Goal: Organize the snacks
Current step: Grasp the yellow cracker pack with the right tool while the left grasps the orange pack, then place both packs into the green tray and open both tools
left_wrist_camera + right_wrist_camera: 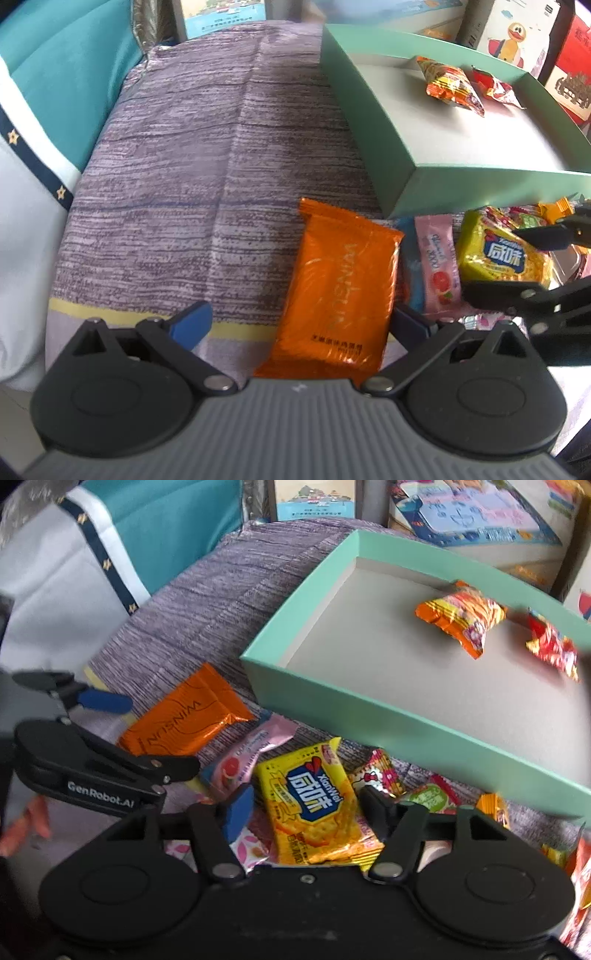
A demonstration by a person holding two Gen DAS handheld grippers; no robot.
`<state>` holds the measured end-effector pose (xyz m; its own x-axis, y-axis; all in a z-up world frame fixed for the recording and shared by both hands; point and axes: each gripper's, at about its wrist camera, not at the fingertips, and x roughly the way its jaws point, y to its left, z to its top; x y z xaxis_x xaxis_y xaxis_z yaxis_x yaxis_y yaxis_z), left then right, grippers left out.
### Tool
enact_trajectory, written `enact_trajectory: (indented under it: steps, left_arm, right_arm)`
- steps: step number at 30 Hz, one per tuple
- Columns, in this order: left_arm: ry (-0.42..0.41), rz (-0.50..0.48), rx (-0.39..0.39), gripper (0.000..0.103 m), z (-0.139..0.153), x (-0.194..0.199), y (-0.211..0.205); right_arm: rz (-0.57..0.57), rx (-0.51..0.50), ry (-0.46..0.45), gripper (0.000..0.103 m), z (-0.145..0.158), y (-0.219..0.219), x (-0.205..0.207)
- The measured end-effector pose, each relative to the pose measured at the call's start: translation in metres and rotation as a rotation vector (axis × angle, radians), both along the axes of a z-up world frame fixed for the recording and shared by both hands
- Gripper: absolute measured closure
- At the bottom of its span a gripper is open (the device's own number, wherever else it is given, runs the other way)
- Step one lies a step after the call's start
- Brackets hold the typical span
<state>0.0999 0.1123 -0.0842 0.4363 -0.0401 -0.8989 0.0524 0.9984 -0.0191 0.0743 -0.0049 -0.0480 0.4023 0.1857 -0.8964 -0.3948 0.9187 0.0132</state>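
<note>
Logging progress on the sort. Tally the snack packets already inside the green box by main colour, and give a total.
Orange and yellow packet: 1
Red packet: 1
Total inside the green box: 2

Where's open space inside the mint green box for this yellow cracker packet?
The mint green cardboard box floor is bare except two red-orange snack packets at its far wall. In front of the box, loose packets crowd around the yellow cracker packet.
</note>
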Motion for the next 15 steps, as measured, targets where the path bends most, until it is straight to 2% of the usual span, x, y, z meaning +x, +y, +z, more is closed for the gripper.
enact_trajectory:
  steps: [2,3,5,6,7,15]
  left_arm:
    - [-0.007,-0.006,0.011,0.004,-0.001,0.001,-0.003]
    - [-0.018,-0.006,0.022,0.01,-0.001,0.0,-0.004]
    - [-0.044,-0.014,0.024,0.028,0.003,-0.003,-0.007]
    - [-0.055,-0.014,0.023,0.047,0.006,-0.004,-0.007]
    - [-0.06,-0.008,0.027,0.051,0.009,-0.004,-0.008]
    - [-0.036,0.054,-0.036,0.052,0.021,-0.004,0.002]
  right_arm:
    - [0.007,-0.012,-0.013,0.053,0.0,0.001,-0.003]
    - [-0.002,0.0,-0.009,0.054,0.0,-0.001,-0.004]
    - [-0.033,0.025,-0.001,0.054,0.001,-0.007,-0.004]
    - [-0.047,0.039,0.006,0.054,0.001,-0.01,-0.005]
    - [-0.059,0.055,0.013,0.054,0.002,-0.014,-0.005]
    - [-0.128,0.176,0.034,0.054,0.024,-0.046,-0.009]
